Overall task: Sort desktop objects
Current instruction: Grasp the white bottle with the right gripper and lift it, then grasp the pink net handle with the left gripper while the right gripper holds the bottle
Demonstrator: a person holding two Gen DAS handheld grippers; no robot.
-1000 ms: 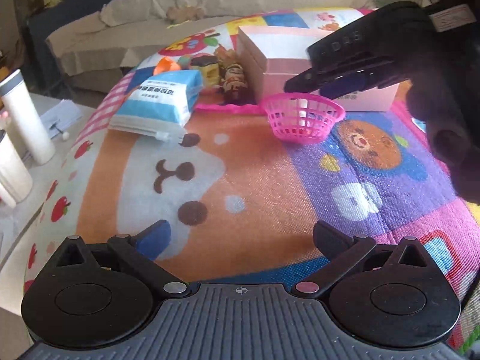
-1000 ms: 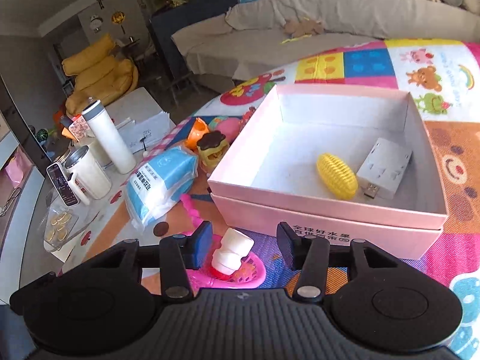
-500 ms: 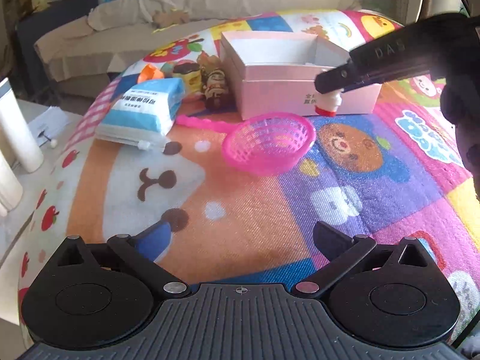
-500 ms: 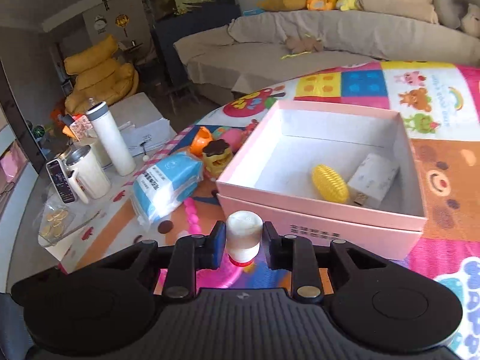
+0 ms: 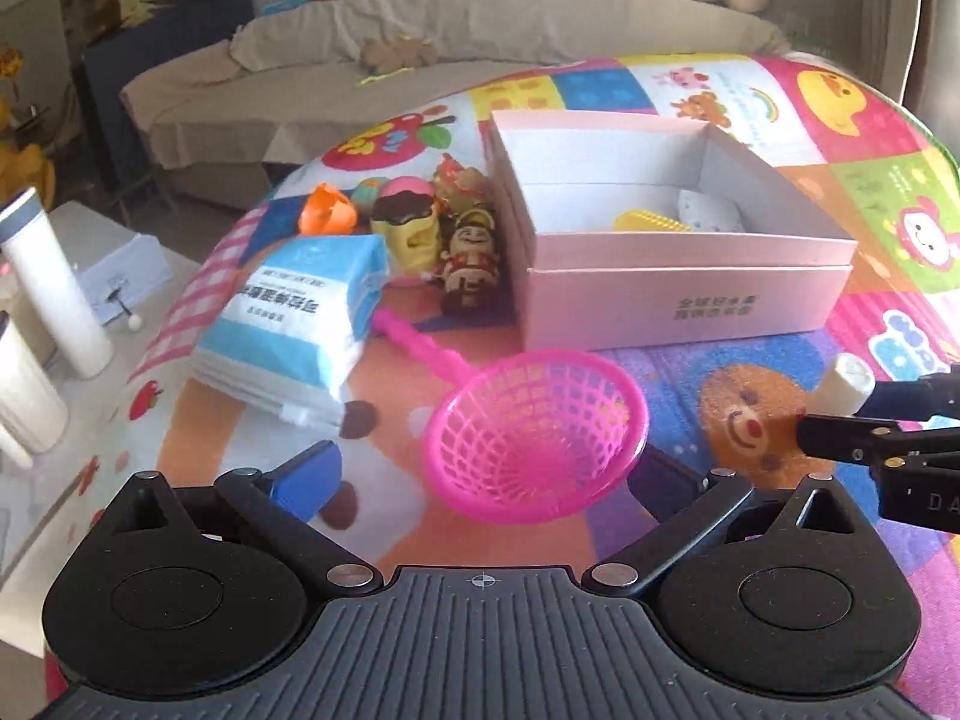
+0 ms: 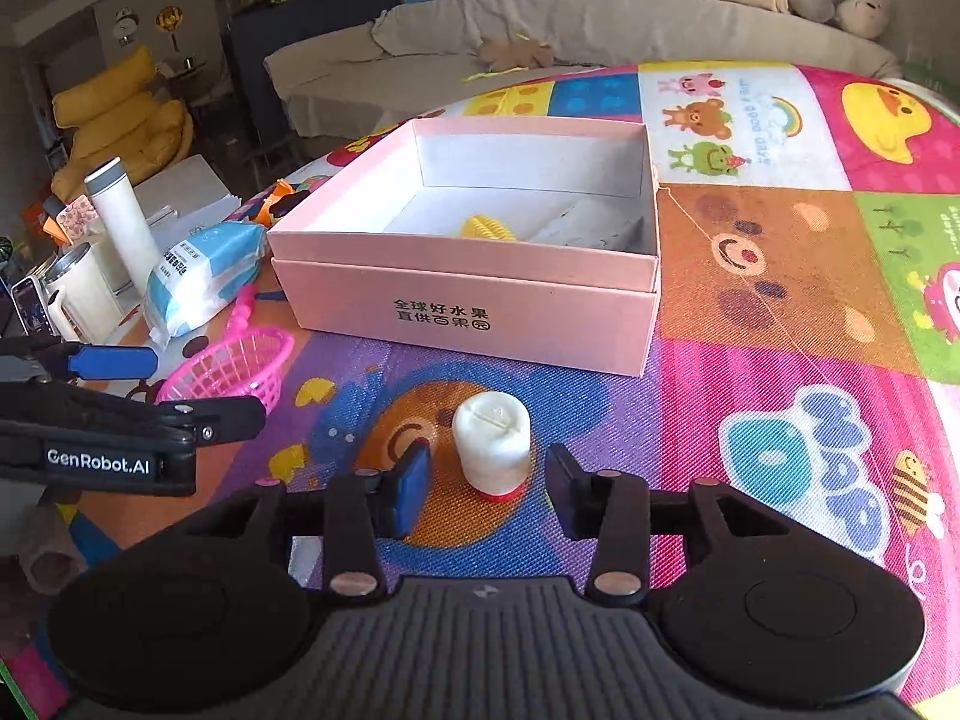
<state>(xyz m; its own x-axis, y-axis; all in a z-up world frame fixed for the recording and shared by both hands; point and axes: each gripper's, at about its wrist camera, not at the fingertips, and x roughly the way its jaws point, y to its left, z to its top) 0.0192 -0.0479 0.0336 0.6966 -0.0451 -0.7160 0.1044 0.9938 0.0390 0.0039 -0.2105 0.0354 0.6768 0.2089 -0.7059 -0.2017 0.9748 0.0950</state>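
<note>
A small white bottle (image 6: 492, 447) with a red base stands upright on the mat between the fingers of my right gripper (image 6: 486, 480), which is open around it. It also shows at the right in the left wrist view (image 5: 846, 384). A pink mesh scoop (image 5: 537, 435) lies just ahead of my left gripper (image 5: 480, 471), which is open and wide. The open pink box (image 6: 468, 300) holds a yellow corn toy (image 6: 486, 228) and a white adapter (image 6: 582, 228).
A blue tissue pack (image 5: 306, 318), toy figures (image 5: 471, 258) and an orange toy (image 5: 327, 210) lie left of the box. A white bottle (image 6: 123, 222) and mugs stand on the side table at far left. A sofa lies beyond.
My right gripper carried the white bottle down to the mat in front of the box and opened, letting it go. My left gripper moved closer to the pink scoop.
</note>
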